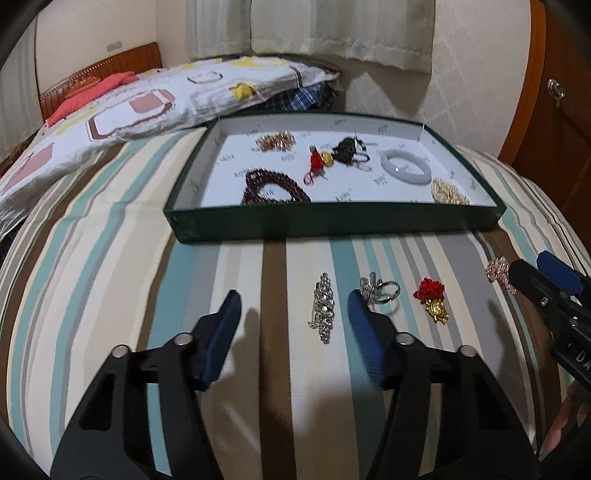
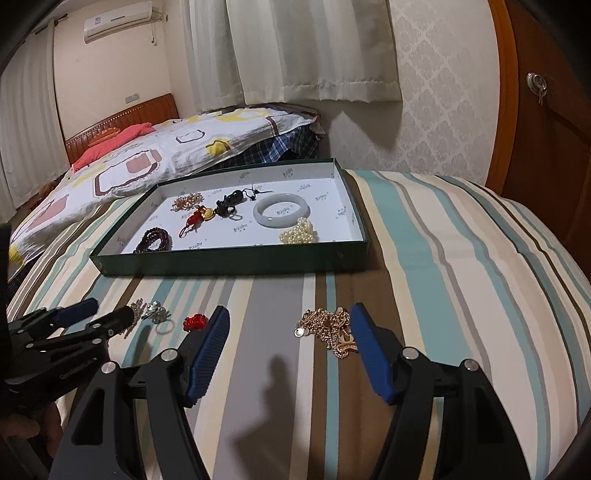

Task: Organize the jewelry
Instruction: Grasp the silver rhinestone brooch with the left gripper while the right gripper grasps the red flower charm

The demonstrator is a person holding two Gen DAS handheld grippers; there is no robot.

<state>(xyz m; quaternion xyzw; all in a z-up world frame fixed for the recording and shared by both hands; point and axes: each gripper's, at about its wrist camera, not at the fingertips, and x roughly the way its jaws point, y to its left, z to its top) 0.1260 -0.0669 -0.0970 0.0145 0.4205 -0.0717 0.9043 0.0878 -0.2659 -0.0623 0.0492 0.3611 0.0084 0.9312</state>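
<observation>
The left gripper [image 1: 293, 301], black with blue pads, is closest to its camera. Its fingers stand partly apart over the striped bedspread [image 1: 110, 258], and nothing is pinched between them. A long sparkly silver brooch [image 1: 323, 306] lies flat on the cloth in the gap, nearer one pad, and neither pad presses on it. The right gripper [image 2: 290, 317] has its fingers wide apart too. A tangled rose-gold chain with a small round tag [image 2: 330, 328] lies between them, just beside one blue pad, not gripped.

I think about half the job is done. Inside the flat dark green box with a white floor [image 1: 332, 223] there are six pieces already. A dark red bead bracelet [image 1: 273, 188] sits by the near wall. A pale jade bangle [image 1: 406, 166] and a bunch of cream pearls [image 1: 448, 192] are near the right corner. A red knot with a gold charm [image 1: 317, 162], a black carved pendant on a cord [image 1: 347, 147] and a small gold chain pile [image 1: 277, 140] lie toward the middle and the far wall.

Four pieces wait on the bedspread in front of the box: the brooch, a silver flower ring [image 1: 380, 290], a red bead cluster with a gold figure [image 1: 432, 299] and the rose-gold chain.

The bed is soft and puffy, with a patterned quilt [image 1: 147, 103] at its far edge. Beyond are a wooden headboard [image 2: 122, 114], pale curtains [image 2: 295, 48], an air conditioner [image 2: 118, 20] and a wooden door [image 2: 546, 110].
</observation>
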